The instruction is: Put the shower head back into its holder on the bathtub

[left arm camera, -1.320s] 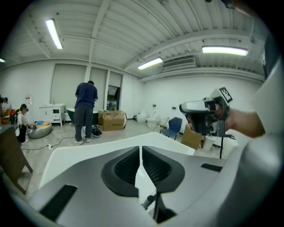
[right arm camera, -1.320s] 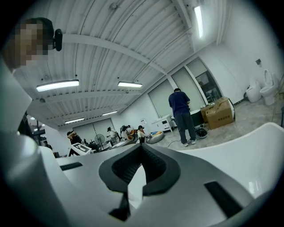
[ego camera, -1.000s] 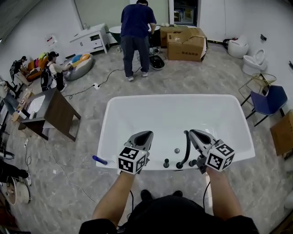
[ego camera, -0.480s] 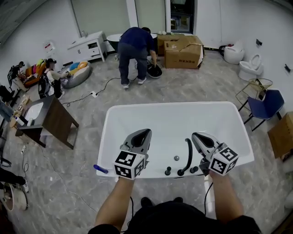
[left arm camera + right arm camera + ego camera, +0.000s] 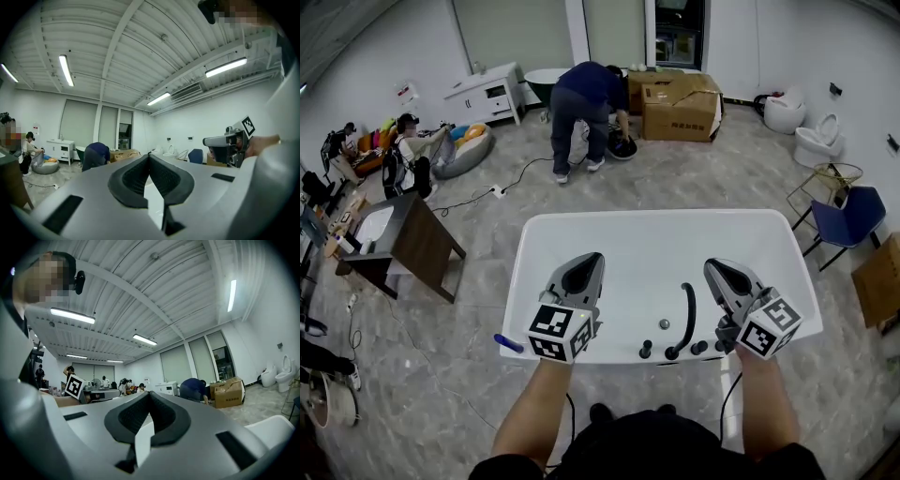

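left tool (image 5: 591, 263): clenched, empty | right tool (image 5: 719, 271): clenched, empty | both level over bathtub (image 5: 647, 246) near rim, flanking black spout (image 5: 685, 317) (likely poised, shower head ungripped)

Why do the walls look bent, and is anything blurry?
Head view: wide lens bows the room's edges; the bathtub is sharp and evenly lit. Left gripper view: black round border, ceiling lamps bright. Right gripper view: same border, curved ceiling beams.

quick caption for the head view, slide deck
Left gripper and right gripper, shut and empty, over the bathtub's near rim
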Available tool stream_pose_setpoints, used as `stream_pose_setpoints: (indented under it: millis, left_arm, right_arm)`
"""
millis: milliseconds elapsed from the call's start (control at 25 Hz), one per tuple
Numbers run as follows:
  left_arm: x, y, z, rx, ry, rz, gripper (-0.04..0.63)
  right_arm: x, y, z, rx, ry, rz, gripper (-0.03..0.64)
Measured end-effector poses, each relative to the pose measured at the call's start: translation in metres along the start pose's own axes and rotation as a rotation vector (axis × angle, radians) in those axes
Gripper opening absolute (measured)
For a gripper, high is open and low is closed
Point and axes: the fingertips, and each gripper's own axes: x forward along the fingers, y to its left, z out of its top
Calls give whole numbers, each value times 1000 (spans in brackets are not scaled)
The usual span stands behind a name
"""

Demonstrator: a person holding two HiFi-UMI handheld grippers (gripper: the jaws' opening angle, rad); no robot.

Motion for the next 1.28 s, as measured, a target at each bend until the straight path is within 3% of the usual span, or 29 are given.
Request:
stream_pose_setpoints:
  millis: [240,560,1280]
  left_arm:
    - [-2,-1,14,14,-39,6,15]
    - [-6,-1,-13,-73,1,35,15]
    - [-4,-3,-12,-34,19,24,16]
  right_arm:
    - [-6,8,9,-39,-28,9,17]
    - [-10,5,-7,-9,-27,-7,17]
    - [1,12,-6,-27,-25,30,15]
